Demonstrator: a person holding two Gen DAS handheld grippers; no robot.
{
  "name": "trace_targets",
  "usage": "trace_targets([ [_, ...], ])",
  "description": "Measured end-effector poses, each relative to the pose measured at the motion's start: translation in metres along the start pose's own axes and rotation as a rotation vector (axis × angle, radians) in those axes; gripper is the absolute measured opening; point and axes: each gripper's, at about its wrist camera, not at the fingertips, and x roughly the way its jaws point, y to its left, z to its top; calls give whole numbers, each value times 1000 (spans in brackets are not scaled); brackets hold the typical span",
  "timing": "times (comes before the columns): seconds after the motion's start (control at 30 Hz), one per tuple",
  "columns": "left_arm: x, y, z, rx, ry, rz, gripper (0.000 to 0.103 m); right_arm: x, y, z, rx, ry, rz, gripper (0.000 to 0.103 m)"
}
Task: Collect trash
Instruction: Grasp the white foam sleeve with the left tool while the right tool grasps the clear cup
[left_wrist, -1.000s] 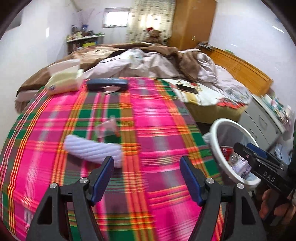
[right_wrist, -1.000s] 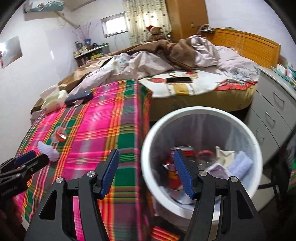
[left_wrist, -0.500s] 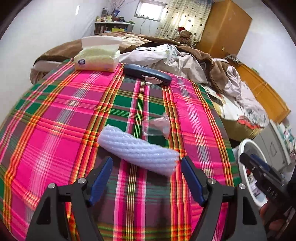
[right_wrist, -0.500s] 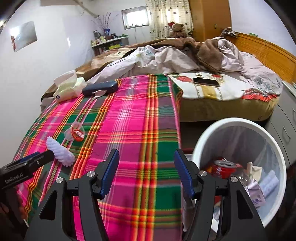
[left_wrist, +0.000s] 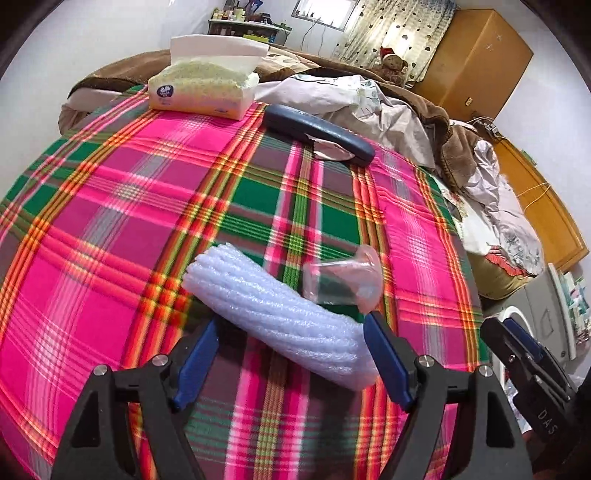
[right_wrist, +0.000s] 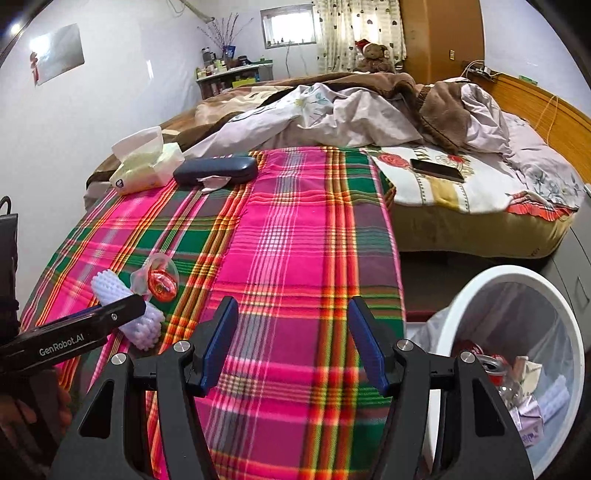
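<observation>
Foam roll between left tongs — just widened, not gripping.

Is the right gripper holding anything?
No, the right gripper stands open over bare plaid cloth, nothing between its fingers.

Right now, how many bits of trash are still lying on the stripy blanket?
2 that I can see: a white foam roll between the left claw's open fingers, and a clear plastic cup just beyond it. More may hide off-camera.

Your left hand-held gripper and right hand-held gripper are black frames with blue pads, silver screws, white "GenRobot.AI" lettering
</observation>
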Motion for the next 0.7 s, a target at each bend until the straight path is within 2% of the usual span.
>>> trace_targets([
  [0.23, -5, 13, 0, 86, 15, 25, 79, 7, 14, 4, -19, 15, 26, 63],
  [0.47, -21, 49, -4, 81, 28, 54, 79, 14, 29, 6, -24, 32, 78, 63],
  [0.53, -25, 58, -3, 76, 37, 40, 79, 16, 35, 6, -32, 33, 100, 63],
  [0.7, -34, 80, -5, 62, 42, 70, 79, 21, 52, 7, -58, 44, 176, 63],
])
